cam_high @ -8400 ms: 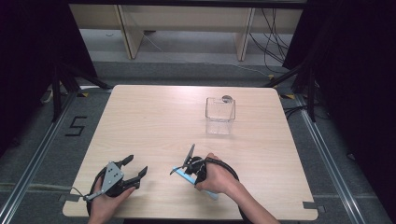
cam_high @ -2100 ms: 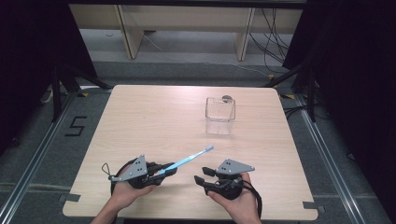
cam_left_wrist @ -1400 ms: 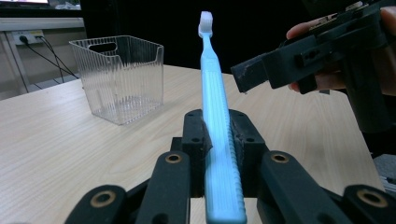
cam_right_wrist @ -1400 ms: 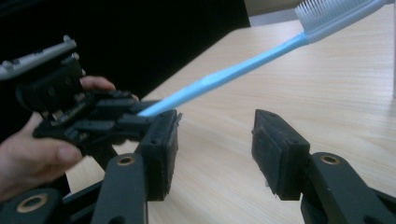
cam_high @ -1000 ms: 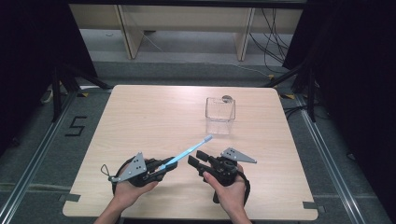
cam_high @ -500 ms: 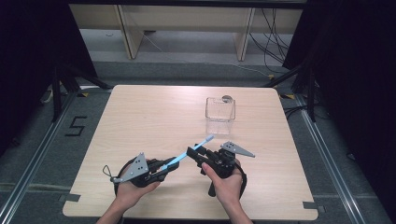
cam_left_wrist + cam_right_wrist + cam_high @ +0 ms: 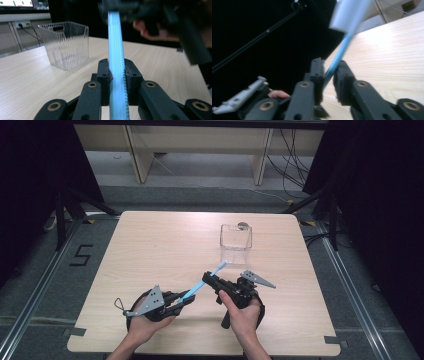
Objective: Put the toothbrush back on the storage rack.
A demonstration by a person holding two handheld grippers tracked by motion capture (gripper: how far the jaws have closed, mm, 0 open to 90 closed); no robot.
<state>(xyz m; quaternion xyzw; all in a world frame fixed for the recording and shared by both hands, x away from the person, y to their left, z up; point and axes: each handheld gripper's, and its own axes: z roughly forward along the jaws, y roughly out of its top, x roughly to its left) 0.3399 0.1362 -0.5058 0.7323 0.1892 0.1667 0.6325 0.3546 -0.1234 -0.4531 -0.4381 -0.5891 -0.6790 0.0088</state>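
A light blue toothbrush [image 7: 194, 292] slants up and to the right above the table's front, bristle head [image 7: 220, 265] at the far end. My left gripper [image 7: 185, 298] is shut on its lower handle; in the left gripper view the handle [image 7: 115, 50] runs straight up between the clamped jaws [image 7: 116, 72]. My right gripper [image 7: 207, 279] reaches in from the right at mid-handle. In the right gripper view its jaws [image 7: 329, 72] stand on either side of the blue handle [image 7: 337, 58] with a small gap, open. The white head [image 7: 349, 15] is blurred above.
A clear ribbed plastic container [image 7: 236, 240] stands empty at the back right of the wooden table [image 7: 150, 245], also in the left gripper view [image 7: 66, 43]. A small round object [image 7: 243, 225] lies just behind it. Dark stands flank the table.
The right gripper has swung left and forward until its jaws straddle the toothbrush handle. The left gripper has kept its hold and barely moved.
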